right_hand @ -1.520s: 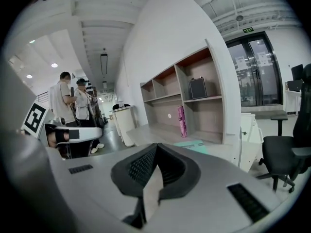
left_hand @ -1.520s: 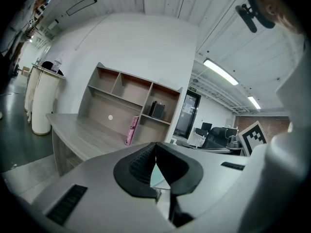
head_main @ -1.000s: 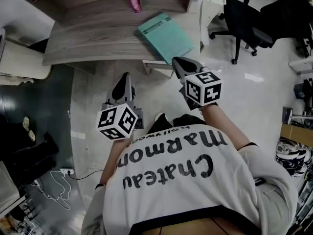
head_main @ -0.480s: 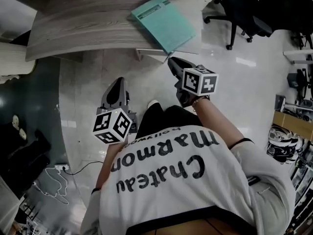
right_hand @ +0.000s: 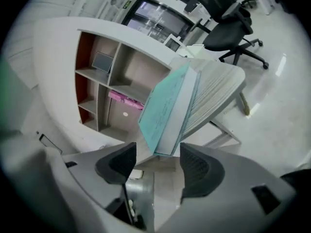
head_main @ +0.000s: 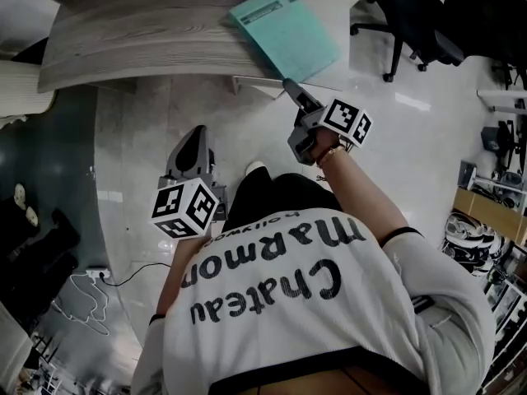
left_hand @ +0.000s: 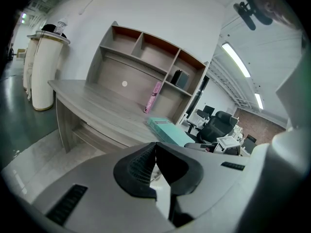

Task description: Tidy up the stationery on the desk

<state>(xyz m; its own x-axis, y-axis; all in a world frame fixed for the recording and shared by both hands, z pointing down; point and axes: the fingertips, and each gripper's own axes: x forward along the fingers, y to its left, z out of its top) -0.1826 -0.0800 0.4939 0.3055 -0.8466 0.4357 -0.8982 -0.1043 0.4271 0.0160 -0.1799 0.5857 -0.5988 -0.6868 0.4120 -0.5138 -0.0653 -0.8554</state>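
Note:
A teal book [head_main: 284, 31] lies on the wooden desk [head_main: 140, 31], its near corner hanging over the desk's front edge. My right gripper [head_main: 295, 95] is just below that corner, open. In the right gripper view the teal book [right_hand: 167, 108] stands just beyond the gap of the open right gripper [right_hand: 155, 161], apart from both fingers. My left gripper [head_main: 196, 136] hangs lower over the floor, short of the desk. In the left gripper view the left gripper [left_hand: 155, 149] is shut and holds nothing; the teal book [left_hand: 167, 129] lies ahead on the desk [left_hand: 87, 101].
A pink item [left_hand: 154, 96] leans in the shelf unit [left_hand: 141, 57] at the back of the desk, with dark items [left_hand: 180, 79] in a cubby. Black office chairs [head_main: 420, 15] stand to the right. A white cylinder [left_hand: 43, 67] stands at the desk's left end.
My right gripper has risen toward the book's overhanging corner and rolled, its cube now tilted. The left gripper has stayed low and barely moved.

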